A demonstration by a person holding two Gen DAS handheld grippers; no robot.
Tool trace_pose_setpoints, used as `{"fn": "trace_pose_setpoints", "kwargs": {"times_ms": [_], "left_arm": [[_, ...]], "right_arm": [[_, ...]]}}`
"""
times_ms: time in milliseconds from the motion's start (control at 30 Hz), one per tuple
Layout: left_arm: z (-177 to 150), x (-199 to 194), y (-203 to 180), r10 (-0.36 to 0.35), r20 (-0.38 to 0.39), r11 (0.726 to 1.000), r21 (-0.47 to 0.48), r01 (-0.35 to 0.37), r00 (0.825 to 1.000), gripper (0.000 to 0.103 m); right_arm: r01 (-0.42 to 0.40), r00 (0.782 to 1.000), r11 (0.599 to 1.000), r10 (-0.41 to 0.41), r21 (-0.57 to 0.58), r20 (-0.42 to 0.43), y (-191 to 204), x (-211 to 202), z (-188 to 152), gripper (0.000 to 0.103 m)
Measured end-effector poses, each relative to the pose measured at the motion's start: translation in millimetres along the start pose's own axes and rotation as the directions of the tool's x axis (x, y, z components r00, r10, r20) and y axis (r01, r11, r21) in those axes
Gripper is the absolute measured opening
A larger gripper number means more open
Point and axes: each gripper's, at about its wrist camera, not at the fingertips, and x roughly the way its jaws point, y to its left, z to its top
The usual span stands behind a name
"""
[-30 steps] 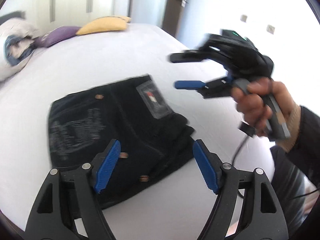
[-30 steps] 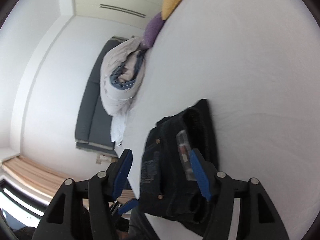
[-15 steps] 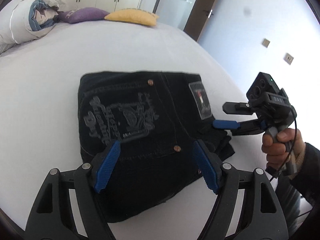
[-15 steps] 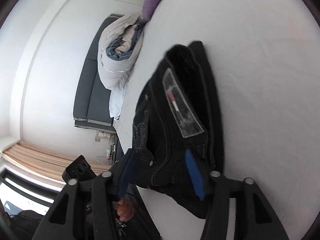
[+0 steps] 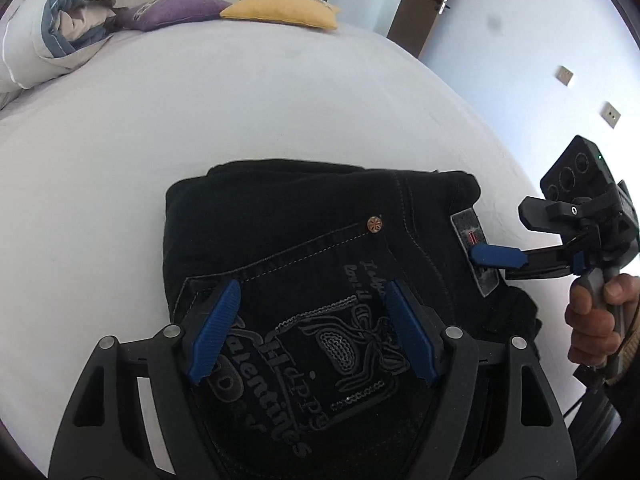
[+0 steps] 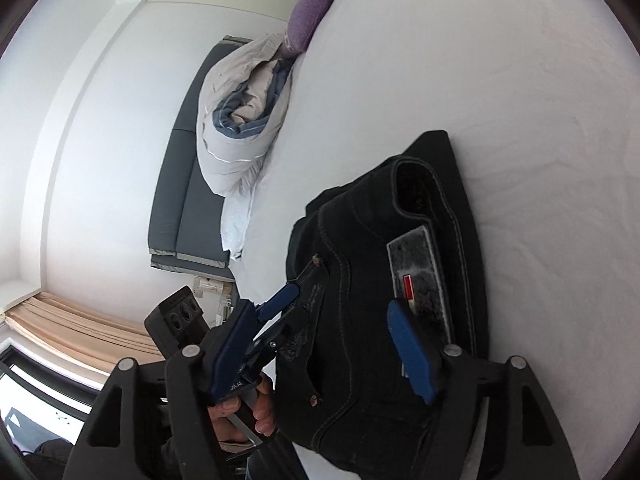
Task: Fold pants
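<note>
**Ana:** Both jaws are spread, aren't they? Nothing pinched on either side?

**Ben:** Right. In the left wrist view the left gripper (image 5: 310,332) hangs open over the pants (image 5: 320,264), its blue pads apart above the printed back pocket, gripping no cloth. The right gripper (image 6: 324,352) has just been opening wider; the waistband end lies between its fingers, but I see no pad pressing on it.

**Ana:** Where do the pants sit?

**Ben:** On the near part of the bed (image 5: 240,100), already a compact dark bundle with the waistband patch (image 5: 474,258) toward the right. The cushions (image 5: 280,10) and the rolled duvet (image 5: 52,40) are well apart, at the far end.

**Ana:** Why both tools there?

**Ben:** My guess: one at each end lets the person square up the bundle, or take a last fold evenly. The right gripper comes in low from the right by the patch, the left from above.

**Ana:** Any risk?

**Ben:** Thick layered denim may spring open if only one end is held.
</note>
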Motion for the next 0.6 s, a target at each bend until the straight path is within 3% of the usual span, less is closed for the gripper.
{"fn": "trace_pose_setpoints", "kwargs": {"times_ms": [67,133,200,300,400,500,567,600], "left_arm": [[2,-25,8,0.0,0.07,0.999,-0.039,0.003,0.998,0.074],[2,-46,29,0.056,0.116,0.994,-0.1,-0.045,0.992,0.077],[-1,-53,52,0.075,0.114,0.984,-0.168,-0.055,0.991,0.084],[-12,-36,78,0.059,0.0,0.974,-0.221,-0.058,0.998,0.084],[-23,-14,81,-0.025,-0.099,0.971,-0.24,0.0,0.995,0.084],[-27,-1,78,-0.083,-0.142,0.967,-0.249,0.046,0.986,0.084],[-26,3,73,-0.105,-0.158,0.967,-0.247,0.064,0.982,0.083],[-27,7,70,-0.108,-0.163,0.97,-0.235,0.068,0.981,0.07]], "right_arm": [[0.003,0.999,0.999,-0.001,-0.051,0.047,7,-23,-7,0.078],[0.032,0.997,0.998,-0.028,-0.048,0.077,5,-39,-7,0.084],[0.093,0.993,0.995,-0.09,-0.032,0.082,-3,-48,-4,0.084],[0.202,0.979,0.979,-0.202,0.009,0.017,-17,-39,1,0.083],[0.245,0.969,0.969,-0.246,-0.045,-0.035,-11,-19,4,0.082],[0.288,0.951,0.953,-0.296,-0.092,-0.091,-5,6,9,0.072],[0.322,0.936,0.94,-0.334,-0.109,-0.11,-5,16,10,0.057],[0.342,0.928,0.933,-0.354,-0.11,-0.114,-7,18,11,0.043]]}}
